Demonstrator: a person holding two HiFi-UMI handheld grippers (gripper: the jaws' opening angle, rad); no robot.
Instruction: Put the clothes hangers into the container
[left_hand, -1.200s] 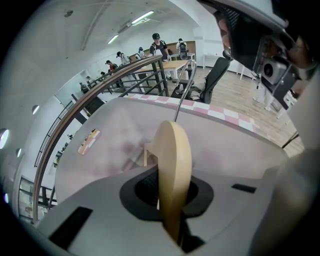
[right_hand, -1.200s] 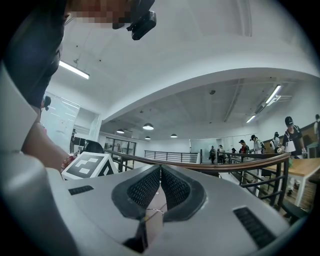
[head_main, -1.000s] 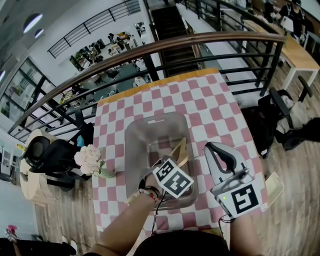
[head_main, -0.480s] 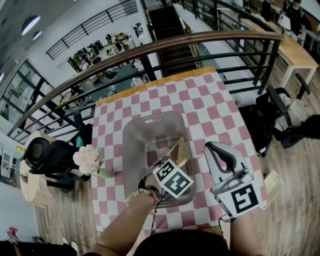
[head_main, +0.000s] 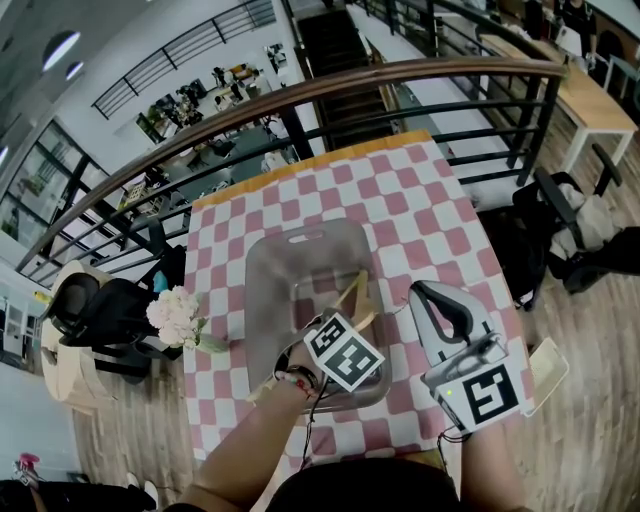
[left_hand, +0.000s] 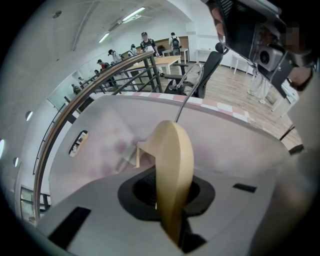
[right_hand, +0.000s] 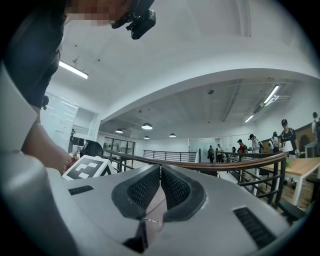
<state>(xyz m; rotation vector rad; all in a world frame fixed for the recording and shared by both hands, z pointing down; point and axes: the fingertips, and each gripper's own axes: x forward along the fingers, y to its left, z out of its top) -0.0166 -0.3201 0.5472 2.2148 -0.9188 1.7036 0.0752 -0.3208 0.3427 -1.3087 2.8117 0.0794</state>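
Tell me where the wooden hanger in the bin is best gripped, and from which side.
Grip the wooden hanger across its flat arm, coming from above: it stands on edge in the bin, broad faces outward, and the wire hook looks too thin for the fingers.

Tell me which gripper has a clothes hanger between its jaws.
The left gripper: a pale wooden clothes hanger stands between its jaws, which have just been opening, over the clear plastic container. The right gripper has its jaws together, empty.

No readable text anywhere — nothing legible.
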